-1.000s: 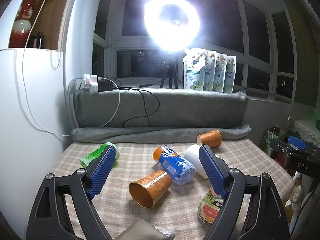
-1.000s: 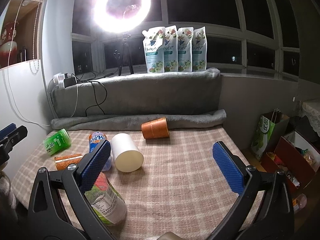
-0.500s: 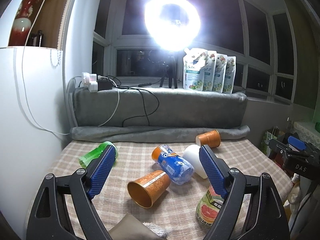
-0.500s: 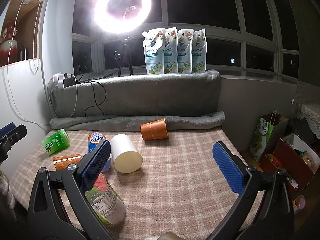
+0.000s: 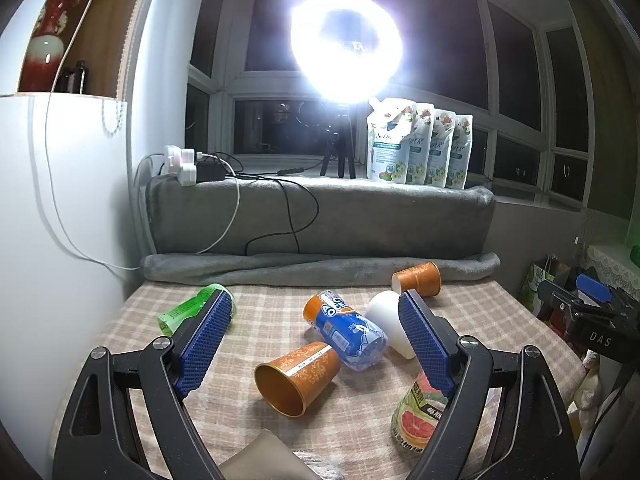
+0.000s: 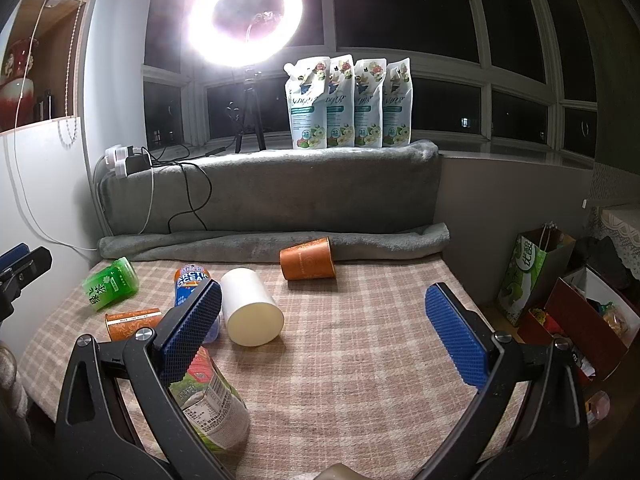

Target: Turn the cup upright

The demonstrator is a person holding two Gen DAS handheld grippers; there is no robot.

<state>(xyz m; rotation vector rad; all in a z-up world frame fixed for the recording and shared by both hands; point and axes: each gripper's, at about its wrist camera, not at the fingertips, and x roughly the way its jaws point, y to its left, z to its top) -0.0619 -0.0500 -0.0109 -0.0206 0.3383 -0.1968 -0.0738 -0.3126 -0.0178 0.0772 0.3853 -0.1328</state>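
Tabletop under a checked cloth carries everything, and a grey blanket is draped over the ledge behind it, with a rolled fold along its foot. On that ledge stand a glaring ring light on a tripod and four refill pouches in a row; a power strip with trailing cables sits on the blanket's left end. Taking the white cup as landmark, lying on its side near the middle of the cloth: beyond it, against the blanket's fold, lies an orange paper cup on its side. Just left of the white cup lies a blue and orange can, touching it in the left wrist view. In front of that can, well nearer than the white cup, lies the second orange cup, on its side with its open mouth toward the left camera, its base against the can. Far left of the white cup lies a green cup, also tipped over. Nearer than the white cup, toward the front edge, lies a grapefruit-labelled bottle, partly hidden by the claws' pads. The left claw hangs above the cloth with jaws spread wide, holding nothing, the near orange cup framed between them. The right claw is likewise spread wide and empty, bare cloth between its pads. Bags and boxes crowd the floor right of the tabletop.
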